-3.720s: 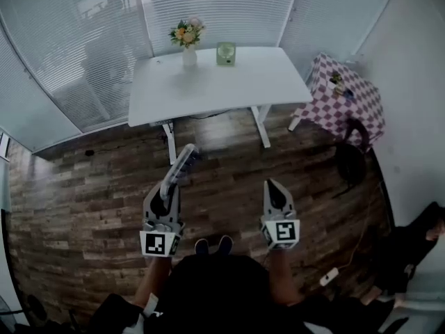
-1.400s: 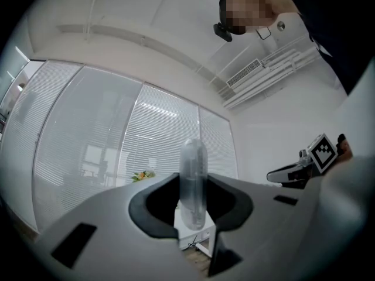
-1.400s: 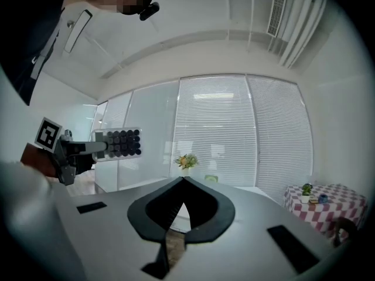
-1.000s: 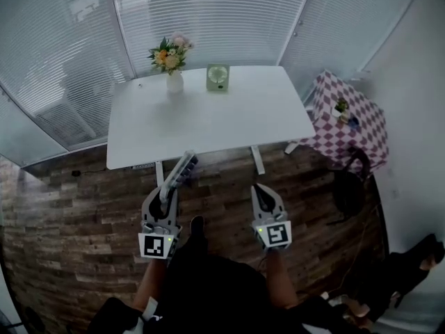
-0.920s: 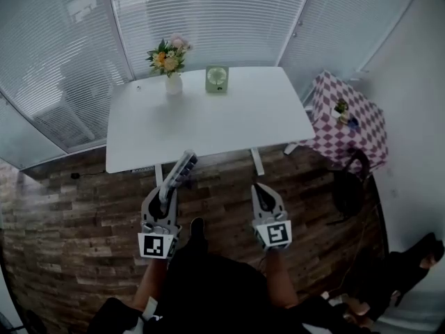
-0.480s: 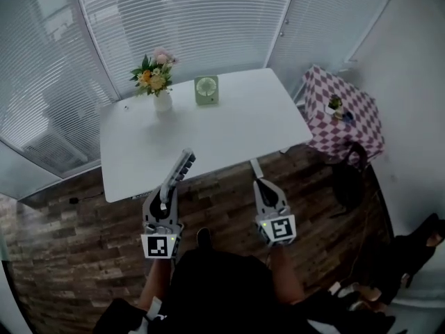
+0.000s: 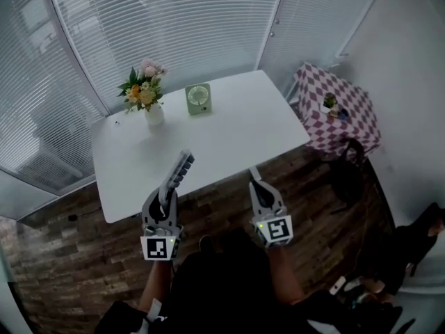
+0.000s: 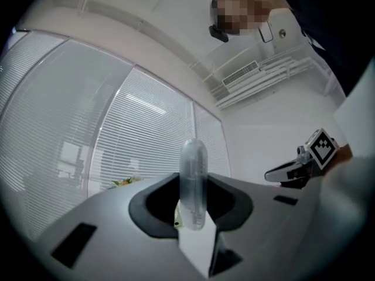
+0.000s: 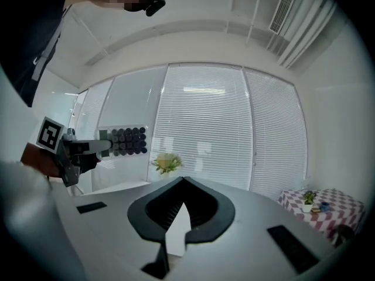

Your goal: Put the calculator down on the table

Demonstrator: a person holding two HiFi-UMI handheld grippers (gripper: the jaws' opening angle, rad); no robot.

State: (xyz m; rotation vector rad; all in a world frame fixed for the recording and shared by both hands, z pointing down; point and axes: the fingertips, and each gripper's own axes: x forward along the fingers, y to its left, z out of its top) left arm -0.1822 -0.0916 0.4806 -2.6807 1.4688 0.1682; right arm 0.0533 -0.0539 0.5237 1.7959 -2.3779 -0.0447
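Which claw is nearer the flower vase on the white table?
Left. The left claw, gripping the calculator, is at the table's near edge almost straight in front of the vase; the right claw is farther right.

The left gripper (image 7: 167,192) fingers clamp the calculator (image 7: 179,170); the right gripper (image 7: 256,185) fingers are closed, both pointing forward.

White table (image 7: 229,138), pink-and-white checked cloth (image 7: 348,127)

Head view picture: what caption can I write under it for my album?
The left claw holds a calculator near the white table; the right claw is shut and empty.
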